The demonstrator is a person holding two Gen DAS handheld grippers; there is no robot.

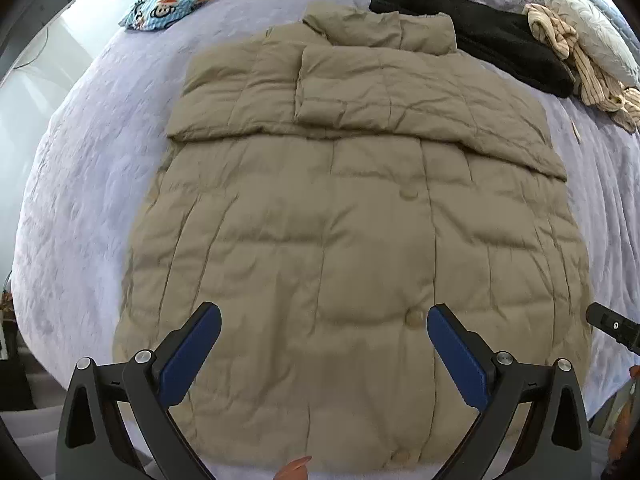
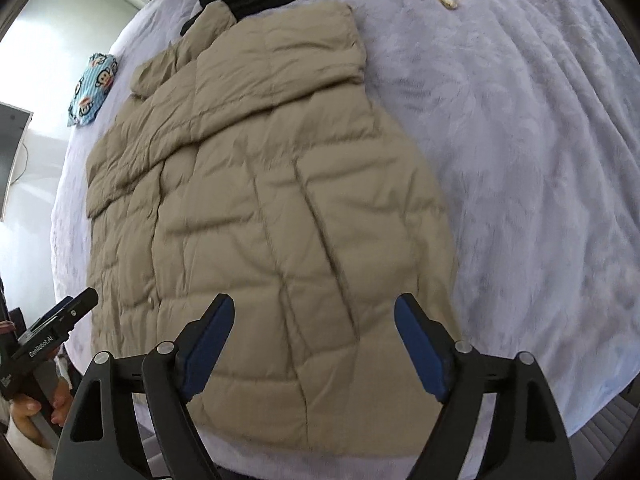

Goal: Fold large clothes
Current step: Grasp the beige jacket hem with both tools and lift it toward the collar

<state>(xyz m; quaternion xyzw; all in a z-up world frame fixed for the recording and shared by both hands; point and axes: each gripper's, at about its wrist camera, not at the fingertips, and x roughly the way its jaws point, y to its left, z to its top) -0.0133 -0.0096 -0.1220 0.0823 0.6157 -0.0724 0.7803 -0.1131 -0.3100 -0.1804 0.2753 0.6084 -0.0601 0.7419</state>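
Observation:
A large tan quilted puffer jacket (image 1: 344, 216) lies flat, front up, on a lavender bedspread (image 1: 80, 208). Both sleeves are folded across its chest, below the collar (image 1: 372, 28). My left gripper (image 1: 324, 320) is open and empty, hovering over the jacket's lower hem area. My right gripper (image 2: 314, 304) is open and empty too, above the jacket (image 2: 256, 200) near its lower right part. The left gripper's body shows at the lower left of the right wrist view (image 2: 56, 328), and the right gripper's tip shows at the right edge of the left wrist view (image 1: 612, 324).
A black garment (image 1: 476, 28) lies beyond the collar, touching it. A striped beige garment (image 1: 584, 68) and a pale pillow (image 1: 596, 28) lie at the far right. A blue monkey-print cloth (image 1: 172, 0) lies at the far left. The bed's near edge (image 2: 600, 412) runs just under the grippers.

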